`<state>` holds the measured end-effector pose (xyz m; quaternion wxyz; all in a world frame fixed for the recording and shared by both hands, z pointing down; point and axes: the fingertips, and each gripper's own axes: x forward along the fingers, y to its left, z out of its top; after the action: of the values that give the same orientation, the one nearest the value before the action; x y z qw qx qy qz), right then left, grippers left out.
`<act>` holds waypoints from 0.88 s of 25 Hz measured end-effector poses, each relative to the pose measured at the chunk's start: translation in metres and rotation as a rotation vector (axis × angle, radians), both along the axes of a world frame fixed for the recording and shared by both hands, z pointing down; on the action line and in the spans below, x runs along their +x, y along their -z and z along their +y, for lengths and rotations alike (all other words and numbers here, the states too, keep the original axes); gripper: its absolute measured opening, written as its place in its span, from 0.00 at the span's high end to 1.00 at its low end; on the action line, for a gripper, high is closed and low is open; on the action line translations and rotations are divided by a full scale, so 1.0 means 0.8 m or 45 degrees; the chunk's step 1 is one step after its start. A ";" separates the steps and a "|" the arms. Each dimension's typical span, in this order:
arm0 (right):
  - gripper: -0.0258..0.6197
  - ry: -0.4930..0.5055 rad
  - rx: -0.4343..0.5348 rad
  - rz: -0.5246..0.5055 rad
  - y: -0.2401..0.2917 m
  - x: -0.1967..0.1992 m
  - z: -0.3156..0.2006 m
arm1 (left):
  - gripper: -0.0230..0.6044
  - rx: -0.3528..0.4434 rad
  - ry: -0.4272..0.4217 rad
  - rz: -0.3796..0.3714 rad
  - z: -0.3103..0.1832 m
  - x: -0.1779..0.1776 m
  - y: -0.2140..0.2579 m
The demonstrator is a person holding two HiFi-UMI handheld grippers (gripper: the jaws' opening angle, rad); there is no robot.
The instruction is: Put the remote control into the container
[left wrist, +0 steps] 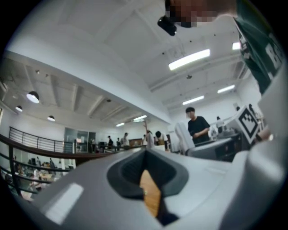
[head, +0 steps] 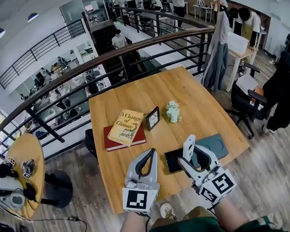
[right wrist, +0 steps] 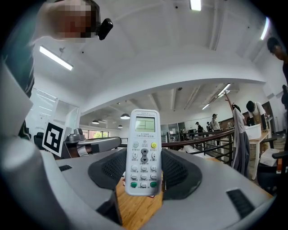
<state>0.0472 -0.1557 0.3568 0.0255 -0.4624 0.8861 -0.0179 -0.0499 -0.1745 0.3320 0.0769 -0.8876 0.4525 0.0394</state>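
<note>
A white remote control [head: 189, 147] [right wrist: 144, 152] with a small screen and green buttons stands upright between the pads of my right gripper [head: 196, 157] [right wrist: 143, 173], which is shut on its lower half. It is held above the near right part of the wooden table [head: 133, 96]. A dark grey-green tray [head: 216, 145] with a round hollow lies on the table just right of the remote, beside a flat black object [head: 172, 161]. My left gripper [head: 150, 154] [left wrist: 145, 153] hovers over the table's near edge with its tips together and nothing in it.
A red book with a yellow book [head: 126, 126] on top lies mid-table, next to a small picture frame [head: 152, 118] and a small white flower pot [head: 173, 111]. A railing [head: 105, 61] runs behind the table. A black chair [head: 251, 102] stands right, a round side table [head: 26, 167] left.
</note>
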 end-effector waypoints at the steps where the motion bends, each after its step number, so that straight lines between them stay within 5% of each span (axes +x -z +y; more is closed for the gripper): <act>1: 0.57 -0.004 0.003 0.003 0.001 -0.002 -0.005 | 0.96 0.004 -0.008 0.000 -0.005 -0.002 0.001; 22: 0.57 0.020 -0.010 0.030 -0.003 -0.012 -0.054 | 0.97 -0.008 0.011 0.006 -0.062 -0.009 -0.005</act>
<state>0.0372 -0.1989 0.3592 0.0132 -0.4558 0.8898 -0.0163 -0.0571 -0.2237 0.3363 0.0732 -0.8857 0.4567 0.0397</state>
